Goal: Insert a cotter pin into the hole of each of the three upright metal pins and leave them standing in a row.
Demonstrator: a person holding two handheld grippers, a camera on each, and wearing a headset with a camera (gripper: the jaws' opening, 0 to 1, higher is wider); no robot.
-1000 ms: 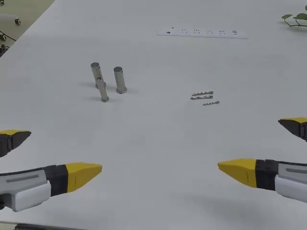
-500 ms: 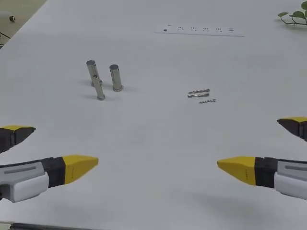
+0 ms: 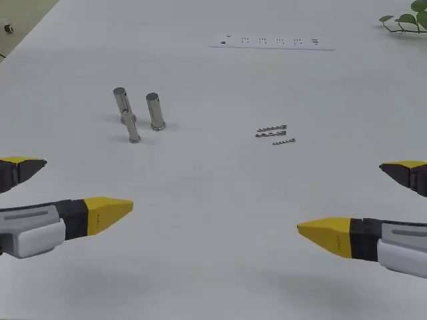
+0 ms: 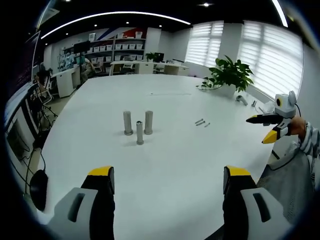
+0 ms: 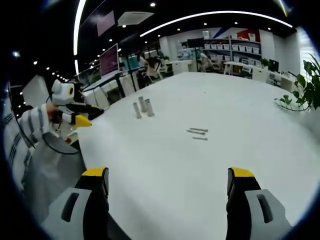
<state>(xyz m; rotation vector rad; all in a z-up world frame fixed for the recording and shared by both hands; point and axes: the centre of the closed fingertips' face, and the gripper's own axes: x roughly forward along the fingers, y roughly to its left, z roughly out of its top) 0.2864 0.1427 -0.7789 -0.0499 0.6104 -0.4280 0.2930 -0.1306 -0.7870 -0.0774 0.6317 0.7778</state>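
Note:
Three upright metal pins (image 3: 131, 127) stand in a tight cluster on the white table, far left in the head view. They also stand ahead in the left gripper view (image 4: 140, 133) and far off in the right gripper view (image 5: 143, 105). Three cotter pins (image 3: 271, 131) lie loose on the table to their right, also seen as cotter pins (image 4: 202, 122) and cotter pins (image 5: 197, 132). My left gripper (image 3: 70, 190) hovers open and empty at the near left. At the near right, my right gripper (image 3: 353, 200) is open and empty too. Both are well short of the parts.
A white power strip (image 3: 270, 43) lies flat at the far side of the table (image 3: 213, 187). A potted plant (image 3: 403, 20) sits at the far right corner. Desks and shelves stand beyond the table.
The head view has shifted a little, so the pins and cotter pins sit slightly lower and to the left. Both grippers hold nearly the same place, still open.

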